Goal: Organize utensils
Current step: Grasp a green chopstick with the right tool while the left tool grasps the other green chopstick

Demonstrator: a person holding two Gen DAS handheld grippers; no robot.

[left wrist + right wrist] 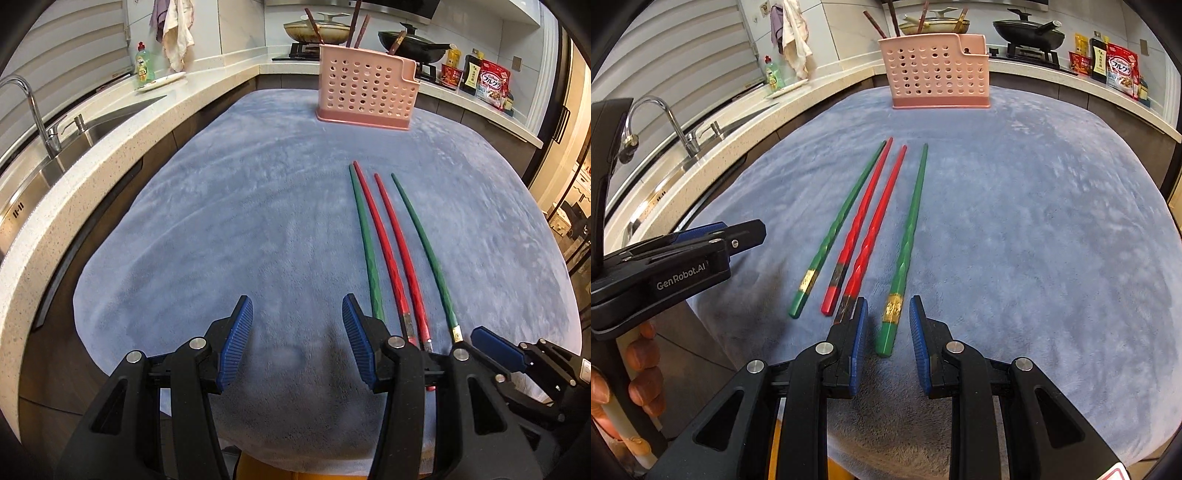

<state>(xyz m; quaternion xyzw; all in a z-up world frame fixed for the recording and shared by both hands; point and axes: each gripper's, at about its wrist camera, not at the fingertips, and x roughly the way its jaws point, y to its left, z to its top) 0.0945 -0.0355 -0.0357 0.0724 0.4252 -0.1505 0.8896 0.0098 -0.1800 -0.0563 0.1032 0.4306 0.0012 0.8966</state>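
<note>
Four chopsticks (871,229) laid side by side on blue-covered desk (1034,221), handles nearest — easy reach. Right claw (888,334) part-open astride rightmost green chopstick (905,258), pads clear. Left claw (297,338) wider, empty. Pink holder (936,70) at far edge.

Butt ends of the red chopsticks (391,254) behind the left hand-held gripper (297,341); package labels (493,83) illegible.

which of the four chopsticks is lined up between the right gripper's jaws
The rightmost green chopstick, lying apart from the other three. Its gold-banded end sits in the gap of the open right gripper; the other green chopstick lies farthest left.
</note>
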